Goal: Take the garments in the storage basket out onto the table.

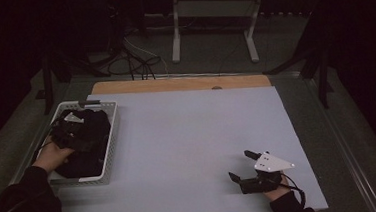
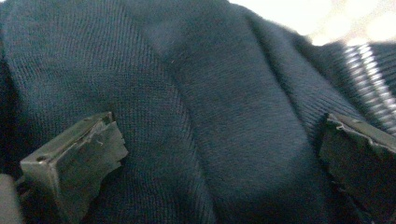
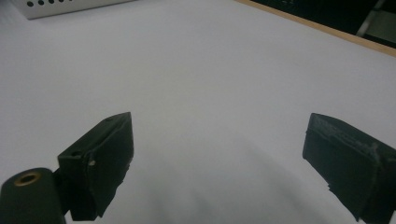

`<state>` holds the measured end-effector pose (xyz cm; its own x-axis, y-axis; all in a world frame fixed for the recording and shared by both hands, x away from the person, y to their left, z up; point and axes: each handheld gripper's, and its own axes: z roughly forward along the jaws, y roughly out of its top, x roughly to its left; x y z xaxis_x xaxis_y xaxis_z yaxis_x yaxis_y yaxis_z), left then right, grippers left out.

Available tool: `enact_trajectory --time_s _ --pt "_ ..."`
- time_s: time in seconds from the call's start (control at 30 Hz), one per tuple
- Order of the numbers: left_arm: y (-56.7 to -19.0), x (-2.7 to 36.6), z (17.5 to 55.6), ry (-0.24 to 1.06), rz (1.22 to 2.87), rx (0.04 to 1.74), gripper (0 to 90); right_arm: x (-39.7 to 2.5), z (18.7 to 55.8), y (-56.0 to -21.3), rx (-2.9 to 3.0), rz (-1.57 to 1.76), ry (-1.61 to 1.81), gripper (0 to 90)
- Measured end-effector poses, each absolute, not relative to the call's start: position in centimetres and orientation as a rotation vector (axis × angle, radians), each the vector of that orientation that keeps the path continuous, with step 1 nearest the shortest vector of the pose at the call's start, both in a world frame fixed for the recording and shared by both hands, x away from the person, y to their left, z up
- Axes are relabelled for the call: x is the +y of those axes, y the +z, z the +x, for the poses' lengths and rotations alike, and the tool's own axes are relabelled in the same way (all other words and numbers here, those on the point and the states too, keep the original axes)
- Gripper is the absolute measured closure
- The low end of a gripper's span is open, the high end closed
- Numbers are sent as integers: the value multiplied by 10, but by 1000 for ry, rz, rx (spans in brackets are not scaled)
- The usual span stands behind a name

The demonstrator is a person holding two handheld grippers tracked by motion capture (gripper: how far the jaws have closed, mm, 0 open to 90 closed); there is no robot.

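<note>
From the high view, the left gripper [image 1: 67,132] is down inside the white basket [image 1: 109,141] at the left of the frame, buried in the dark garment [image 1: 86,143] heaped there, while the right gripper [image 1: 245,169] waits at lower right over the pale table sheet [image 1: 188,136], jaws apart. In the left gripper view the jaws are spread wide with a knit fold between them and a zipper [image 2: 369,86] at the right edge; close now and they could bite too thick a bunch, or snag those teeth and drag the basket along. The right gripper view has its jaws splayed over bare sheet, a basket corner [image 3: 60,7] upper left and the wooden table edge [image 3: 327,30] upper right, nothing blocking the way.
</note>
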<state>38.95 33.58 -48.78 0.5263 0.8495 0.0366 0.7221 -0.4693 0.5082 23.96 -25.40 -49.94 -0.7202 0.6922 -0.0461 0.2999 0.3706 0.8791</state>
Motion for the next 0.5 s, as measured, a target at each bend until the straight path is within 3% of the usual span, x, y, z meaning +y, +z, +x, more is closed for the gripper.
enact_trajectory --time_s 0.27,0.5 --pt "-498 332 400 290 2347 1336 0 -254 240 -499 2231 857 1306 89" --pt "-504 324 401 292 2398 1317 0 -254 239 -499 2223 860 1312 106"
